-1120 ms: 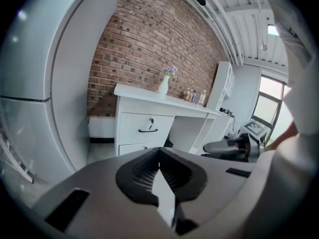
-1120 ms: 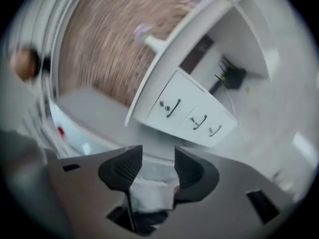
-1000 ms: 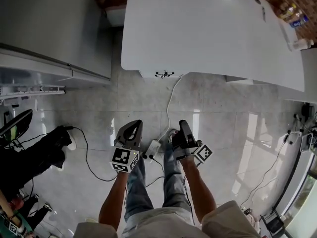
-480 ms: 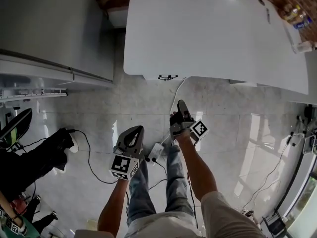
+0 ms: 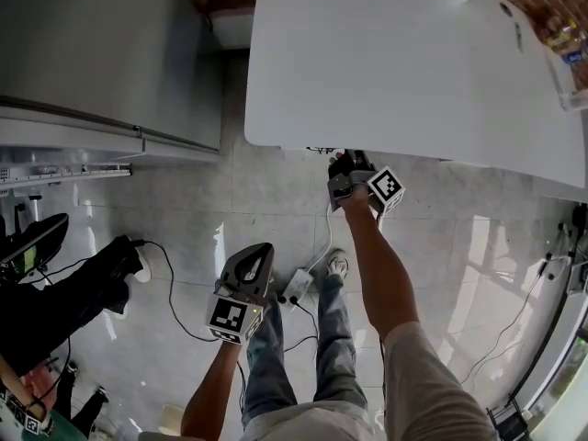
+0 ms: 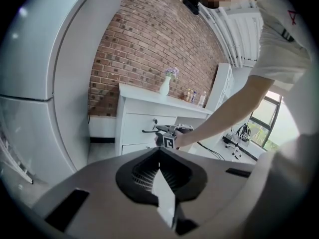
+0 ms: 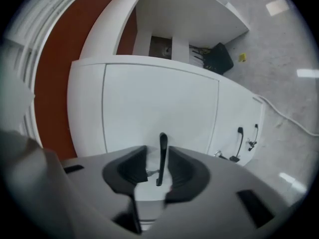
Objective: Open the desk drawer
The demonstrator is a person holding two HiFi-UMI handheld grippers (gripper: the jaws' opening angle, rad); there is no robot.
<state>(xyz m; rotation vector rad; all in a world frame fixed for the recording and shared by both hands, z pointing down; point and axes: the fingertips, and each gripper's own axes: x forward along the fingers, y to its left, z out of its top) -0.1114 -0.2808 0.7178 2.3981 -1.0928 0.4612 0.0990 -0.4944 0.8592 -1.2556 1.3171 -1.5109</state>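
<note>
- The drawer (image 7: 159,101) is shut, a flat, smooth white front under the desk's white surface (image 5: 404,62); what it contains is hidden.
- Its handle (image 7: 162,153) is a slim black bar that stands on end in the right gripper view.
- The right gripper (image 5: 344,159) is at the desk's front edge. Its jaws have just been closing and sit either side of the handle, with a gap showing on each side.
- The left gripper (image 5: 260,251) hangs over the glossy tiled floor (image 5: 276,200), well apart from the desk, jaws together with nothing between them.
- A white vase (image 6: 165,86) with small flowers stands on the surface before a rough red brick wall (image 6: 149,44).
- Two more black handles (image 7: 239,138) show on neighbouring white fronts.
</note>
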